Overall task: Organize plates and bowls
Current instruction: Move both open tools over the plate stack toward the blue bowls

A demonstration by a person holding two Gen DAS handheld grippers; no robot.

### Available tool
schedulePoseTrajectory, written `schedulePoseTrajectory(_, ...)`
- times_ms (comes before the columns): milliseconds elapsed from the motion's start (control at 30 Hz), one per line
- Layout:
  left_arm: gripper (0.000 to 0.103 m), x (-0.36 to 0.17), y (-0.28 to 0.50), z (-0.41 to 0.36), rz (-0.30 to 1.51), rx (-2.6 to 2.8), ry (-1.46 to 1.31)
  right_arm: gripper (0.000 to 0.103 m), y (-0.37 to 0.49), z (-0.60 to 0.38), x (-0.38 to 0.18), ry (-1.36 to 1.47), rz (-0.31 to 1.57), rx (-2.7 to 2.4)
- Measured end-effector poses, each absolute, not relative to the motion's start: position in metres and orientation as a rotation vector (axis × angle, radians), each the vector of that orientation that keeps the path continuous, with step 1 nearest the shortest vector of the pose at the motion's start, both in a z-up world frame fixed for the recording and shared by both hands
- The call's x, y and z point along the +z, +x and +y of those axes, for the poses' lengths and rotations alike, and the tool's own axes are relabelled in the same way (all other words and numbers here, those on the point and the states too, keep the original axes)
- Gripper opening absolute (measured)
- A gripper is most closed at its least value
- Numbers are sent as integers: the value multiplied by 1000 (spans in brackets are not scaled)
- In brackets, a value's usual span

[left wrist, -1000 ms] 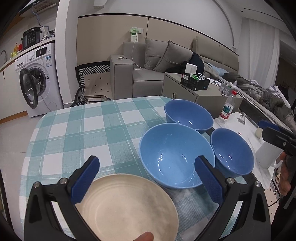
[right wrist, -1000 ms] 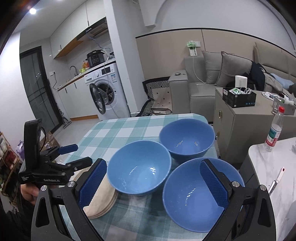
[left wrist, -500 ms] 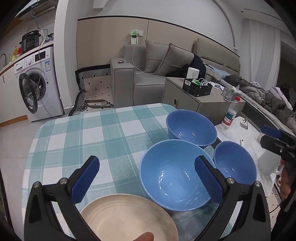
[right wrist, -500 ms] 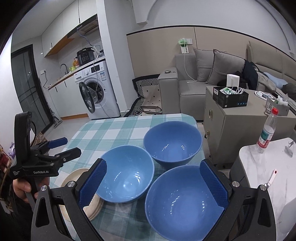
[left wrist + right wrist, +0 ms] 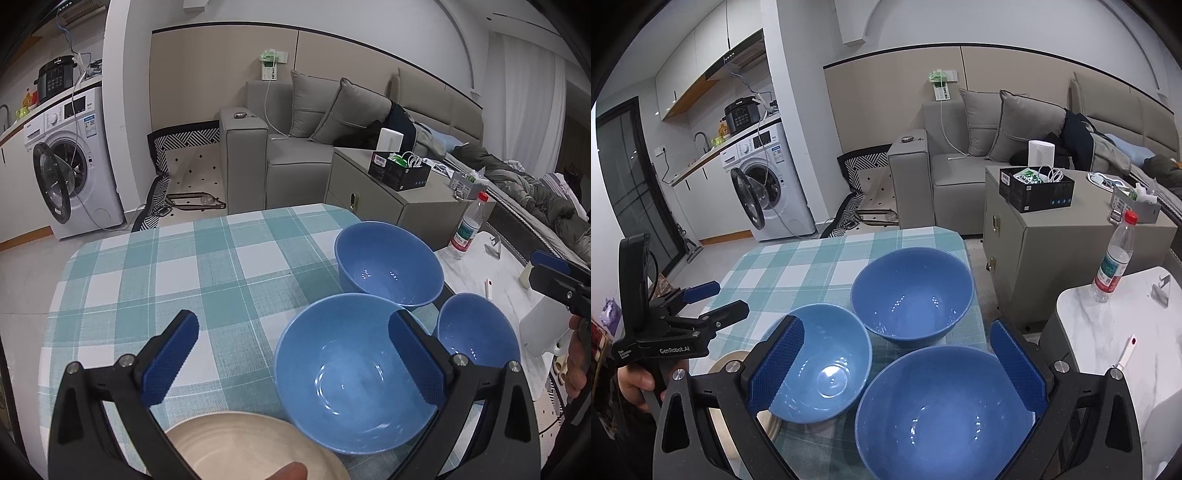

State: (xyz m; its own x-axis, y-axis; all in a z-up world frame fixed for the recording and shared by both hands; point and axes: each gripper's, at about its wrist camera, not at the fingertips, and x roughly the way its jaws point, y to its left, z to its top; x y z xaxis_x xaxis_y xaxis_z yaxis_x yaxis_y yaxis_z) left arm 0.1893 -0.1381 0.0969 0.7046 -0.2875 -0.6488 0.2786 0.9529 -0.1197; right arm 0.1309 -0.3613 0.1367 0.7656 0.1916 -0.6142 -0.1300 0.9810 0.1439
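three blue bowls on checked tablecloth (image 5: 155,280): far bowl (image 5: 388,264), middle bowl (image 5: 354,373), near-right bowl (image 5: 476,332). one stack of beige plates (image 5: 255,448), number in stack unclear. two grippers: left gripper (image 5: 291,358), right gripper (image 5: 895,367). one water bottle (image 5: 1115,258). one washing machine (image 5: 70,173). two sofa cushions (image 5: 332,107).

I see three glossy blue bowls (image 5: 911,297), glazed-looking; matt cream plate (image 5: 255,448); woven checked tablecloth (image 5: 155,273); gripper pads (image 5: 777,363) textured blue, matt black arms; marble-look side table (image 5: 1108,325).
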Motion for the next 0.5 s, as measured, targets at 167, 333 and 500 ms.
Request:
schedulePoseTrajectory(167, 103, 93, 200, -144, 740, -309, -11, 102, 139, -365, 133, 103, 683, 174)
schedulePoseTrajectory(333, 103, 92, 206, -151, 745, -318, 6, 102, 147, -371, 130, 114, 683, 159)
schedulePoseTrajectory(500, 103, 91, 216, -157, 759, -328, 8, 102, 156, -373, 126, 102, 693, 142)
